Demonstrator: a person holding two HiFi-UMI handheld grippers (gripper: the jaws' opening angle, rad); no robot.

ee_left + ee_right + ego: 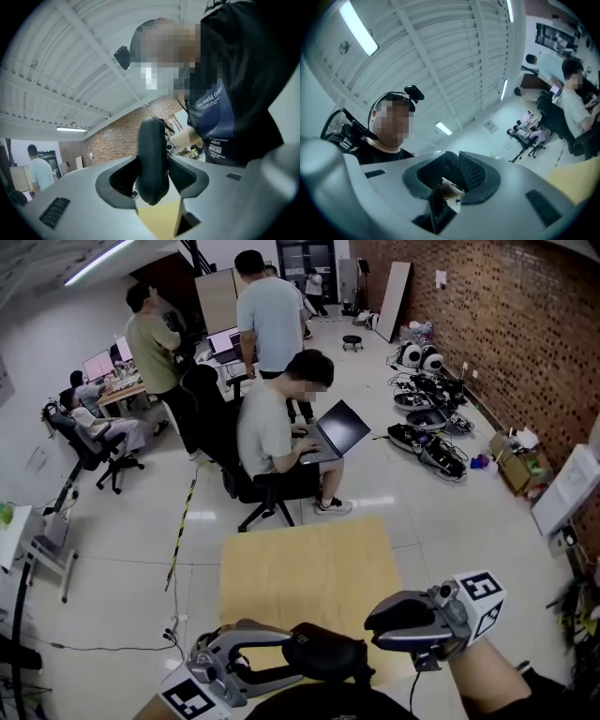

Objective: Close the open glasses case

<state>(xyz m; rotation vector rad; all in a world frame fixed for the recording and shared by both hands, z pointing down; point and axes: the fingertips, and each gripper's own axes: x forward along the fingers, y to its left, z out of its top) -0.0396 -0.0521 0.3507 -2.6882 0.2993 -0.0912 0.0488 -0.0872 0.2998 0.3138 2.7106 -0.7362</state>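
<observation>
A black glasses case [330,652] hangs in the air over the near edge of the wooden table [309,568]. My left gripper [298,654] is shut on it from the left. The left gripper view shows the case [152,150] edge-on between the pads, its two halves lying together, with the left gripper [152,176] pointing level. My right gripper [372,624] hovers just right of the case, apart from it. In the right gripper view the right gripper [457,177] points upward with a narrow gap between its pads and nothing in it.
A seated person with a laptop [281,427] is on a chair just beyond the table's far edge. Others stand and sit at desks behind. Robot parts and boxes [431,432] lie on the floor along the brick wall at right.
</observation>
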